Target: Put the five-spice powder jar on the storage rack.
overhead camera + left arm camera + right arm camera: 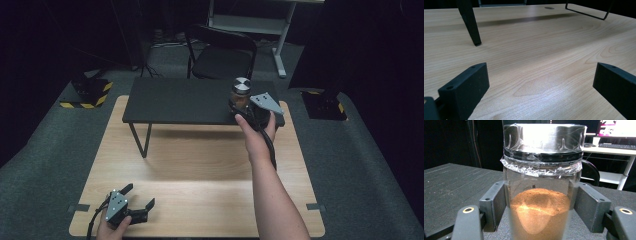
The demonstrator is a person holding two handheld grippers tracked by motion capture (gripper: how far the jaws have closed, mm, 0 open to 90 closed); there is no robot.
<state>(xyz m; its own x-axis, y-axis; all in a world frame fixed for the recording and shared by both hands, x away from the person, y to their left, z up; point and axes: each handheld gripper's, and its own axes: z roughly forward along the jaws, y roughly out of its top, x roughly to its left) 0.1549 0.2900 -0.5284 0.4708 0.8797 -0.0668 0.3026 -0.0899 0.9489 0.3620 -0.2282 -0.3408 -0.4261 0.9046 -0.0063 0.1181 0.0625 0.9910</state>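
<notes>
- One glass jar: clear round wall, shiny metal lid over a black collar, crinkled clear film bunched just below the collar.
- Jar holds orange-brown powder, fine and heaped, filling roughly the lower half; small print on the glass is too small to read.
- Jar stands at the right end of the black raised shelf, upright.
- Right gripper: jaws closed onto the jar, pads pressed to both sides of the glass; hand wraps the body, grey three-cornered plate on top.
- Left gripper: jaws spread wide, nothing between them, low over the near left part of the wooden table.
- Table: pale wood grain, smooth. Shelf: matte black, faint grain texture, thin black metal legs.
- Black folding chair behind the shelf, on grey carpet.
</notes>
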